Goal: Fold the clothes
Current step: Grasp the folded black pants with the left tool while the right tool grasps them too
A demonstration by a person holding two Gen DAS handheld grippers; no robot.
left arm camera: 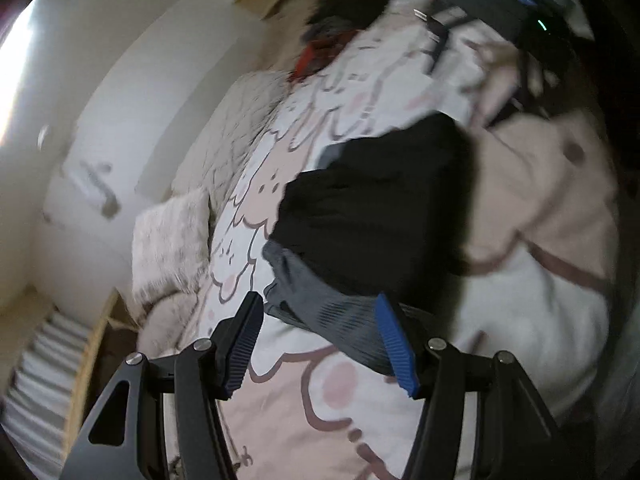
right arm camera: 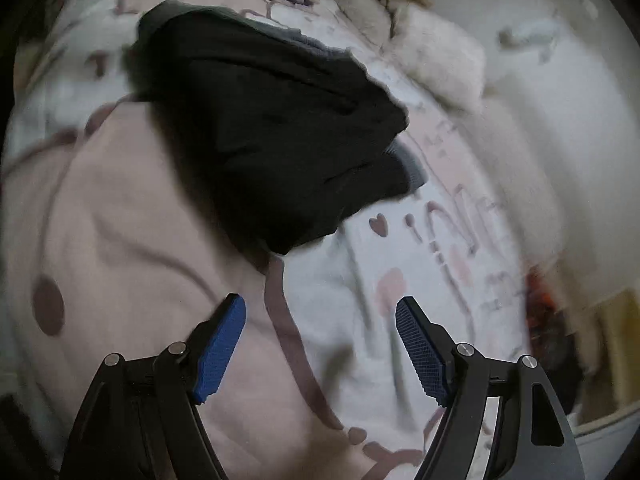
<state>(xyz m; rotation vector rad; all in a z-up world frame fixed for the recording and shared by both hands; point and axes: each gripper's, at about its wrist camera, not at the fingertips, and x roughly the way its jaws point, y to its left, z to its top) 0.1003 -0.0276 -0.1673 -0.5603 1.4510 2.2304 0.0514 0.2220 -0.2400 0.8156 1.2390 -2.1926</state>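
- Black garment (left arm camera: pixel 372 208): lies in a bunched, partly folded heap on the bed cover (left arm camera: pixel 280 400). In the right wrist view the same garment (right arm camera: pixel 272 132) sits in the upper middle of the picture, well ahead of the fingertips.
- Grey ribbed band (left arm camera: pixel 336 320): a grey edge of the garment, showing at its near end in the left wrist view. It lies between the two blue pads of the left gripper; whether either pad touches it cannot be told.
- Bed cover: pale pink and white, printed with brown-outlined cartoon figures, dots and a small heart (right arm camera: pixel 378 224). It fills the surface under the garment in both views.
- Left gripper (left arm camera: pixel 320 344): jaws apart, not pressed together; the grey band crosses the gap between them.
- Right gripper (right arm camera: pixel 320 344): jaws spread wide, nothing between them; only bare cover shows in the gap. It points down at the cover, clear of the garment.
- Fluffy pale cushion (left arm camera: pixel 172 244): lies at the far edge of the bed, beside a white wall (left arm camera: pixel 120 80).
- Red and dark items (left arm camera: pixel 320 48): heaped beyond the garment; too blurred to identify.
- Both views are motion-blurred.
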